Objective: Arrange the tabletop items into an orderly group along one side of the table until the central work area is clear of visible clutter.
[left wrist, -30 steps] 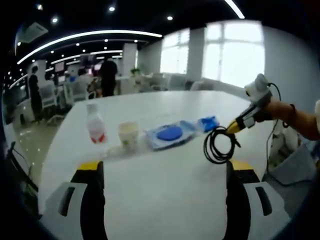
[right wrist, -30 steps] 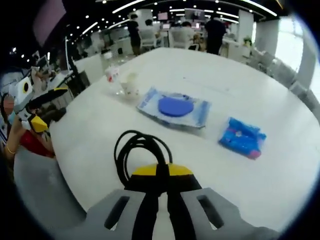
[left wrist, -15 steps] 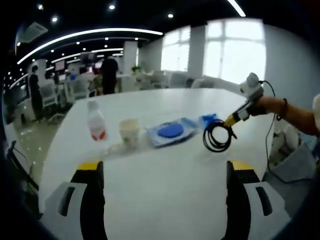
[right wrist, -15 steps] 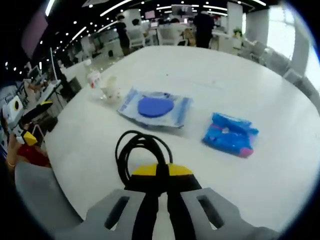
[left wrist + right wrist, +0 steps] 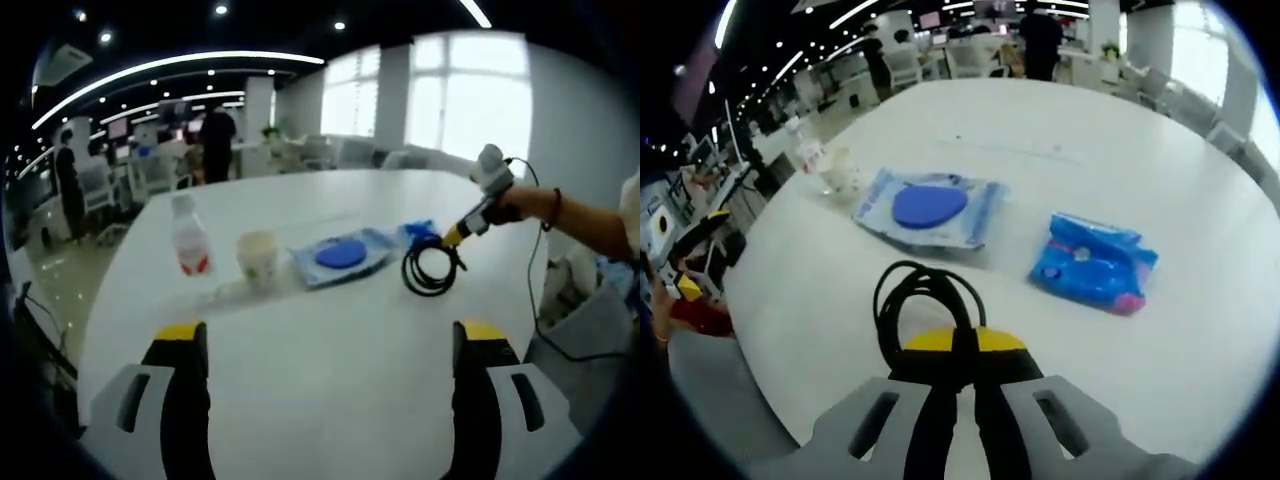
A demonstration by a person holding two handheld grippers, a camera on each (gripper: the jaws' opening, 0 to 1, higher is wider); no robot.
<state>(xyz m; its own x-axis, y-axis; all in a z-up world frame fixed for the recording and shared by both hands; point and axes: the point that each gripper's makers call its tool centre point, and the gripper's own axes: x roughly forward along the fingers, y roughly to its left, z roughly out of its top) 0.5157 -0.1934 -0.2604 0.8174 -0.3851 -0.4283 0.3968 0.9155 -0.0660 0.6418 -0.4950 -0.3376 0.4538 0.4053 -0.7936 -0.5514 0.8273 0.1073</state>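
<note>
My right gripper [image 5: 962,352] is shut on a coiled black cable [image 5: 923,305] and holds it just above the white table [image 5: 1060,130]. Beyond the coil lie a clear packet with a blue disc [image 5: 928,208] and a blue wipes pack [image 5: 1092,263]. In the left gripper view the right gripper [image 5: 452,236] comes in from the right with the cable [image 5: 428,273] hanging from it, next to the wipes pack [image 5: 418,236]. A bottle with a red label [image 5: 190,240], a paper cup [image 5: 259,260] and the disc packet [image 5: 341,256] stand in a row. My left gripper [image 5: 325,345] is open over bare table.
The bottle [image 5: 805,150] and cup [image 5: 840,170] sit near the table's left edge in the right gripper view. People and office desks [image 5: 200,150] fill the room behind. A person's arm [image 5: 590,225] reaches in at the right, with a thin cord trailing down.
The right gripper has carried the cable coil forward and lower, closer to the wipes pack and the disc packet. The left gripper has stayed still and open.
</note>
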